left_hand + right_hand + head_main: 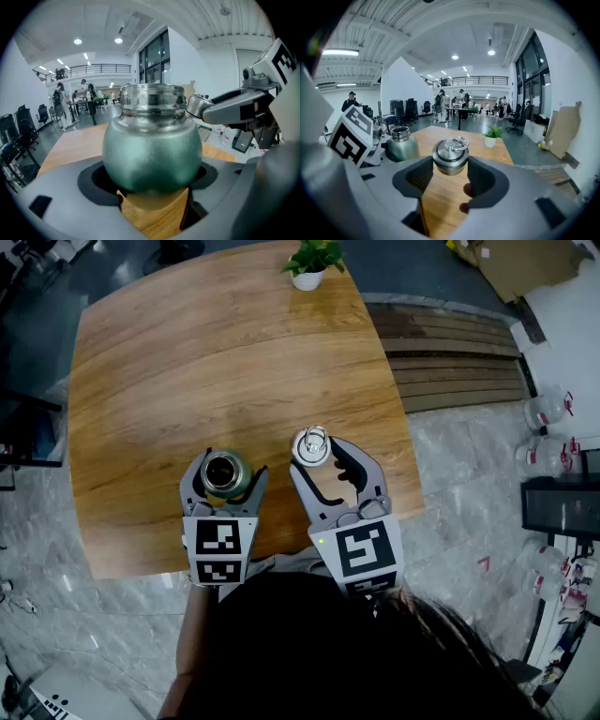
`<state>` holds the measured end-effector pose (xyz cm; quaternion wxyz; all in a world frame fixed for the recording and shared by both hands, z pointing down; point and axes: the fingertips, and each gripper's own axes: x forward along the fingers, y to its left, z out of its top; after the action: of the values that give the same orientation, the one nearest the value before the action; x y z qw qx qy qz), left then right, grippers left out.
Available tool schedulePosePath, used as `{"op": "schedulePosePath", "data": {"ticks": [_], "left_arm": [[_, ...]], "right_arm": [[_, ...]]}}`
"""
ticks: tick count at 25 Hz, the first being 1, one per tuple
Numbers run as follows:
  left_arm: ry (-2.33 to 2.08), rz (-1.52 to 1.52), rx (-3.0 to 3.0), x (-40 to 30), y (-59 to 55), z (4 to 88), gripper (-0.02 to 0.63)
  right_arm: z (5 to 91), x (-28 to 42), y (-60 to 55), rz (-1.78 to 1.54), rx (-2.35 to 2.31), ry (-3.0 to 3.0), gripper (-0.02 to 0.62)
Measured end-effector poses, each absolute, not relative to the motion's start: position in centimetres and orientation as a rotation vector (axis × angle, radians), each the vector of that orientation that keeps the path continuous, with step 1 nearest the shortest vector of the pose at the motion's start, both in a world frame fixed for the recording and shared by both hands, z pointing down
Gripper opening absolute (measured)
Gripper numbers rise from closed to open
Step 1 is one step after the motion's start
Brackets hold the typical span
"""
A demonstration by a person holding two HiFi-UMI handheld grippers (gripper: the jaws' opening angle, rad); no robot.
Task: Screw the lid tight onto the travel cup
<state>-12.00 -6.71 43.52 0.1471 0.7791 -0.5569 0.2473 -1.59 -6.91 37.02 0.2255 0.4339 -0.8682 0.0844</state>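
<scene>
**Lid held just right of the open cup, both axes upright**

At left, the left tongs (227,482) are closed around the round green body of the cup (152,150), one pad on each side. The cup is upright near the front edge of the table (187,362). Its steel mouth (152,90) is open and faces straight up. No view shows whether its base rests on the wood.

Between the two tools is a narrow strip of bare table: cup and lid are near each other but do not touch.

At right, the right tongs (315,454) stand wide and grip the lid (450,157) between their tips. The lid is level, with its ring (457,143) on top and its open side down. It appears to hang clear of the table, at about the height of the cup's neck.

The deciding relation is therefore sideways. The lid lies to the right of the mouth and slightly farther from the person, with its axis already parallel to the cup's. The next move probably calls for the right tongs to carry the lid left until the two axes coincide, then lower it and turn it. The left tongs would hold the cup against that twist. A tilted lid risks crossing the thread.
</scene>
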Motion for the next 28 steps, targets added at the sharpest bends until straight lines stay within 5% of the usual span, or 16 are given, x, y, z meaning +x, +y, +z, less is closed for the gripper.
{"op": "schedulePosePath", "data": {"ticks": [28], "left_arm": [[-1.573,0.707,2.297,-9.9,-8.2,41.2,0.383]], "right_arm": [[33.0,-3.0,-5.9,0.127,1.101,-2.477,0.229]]}}
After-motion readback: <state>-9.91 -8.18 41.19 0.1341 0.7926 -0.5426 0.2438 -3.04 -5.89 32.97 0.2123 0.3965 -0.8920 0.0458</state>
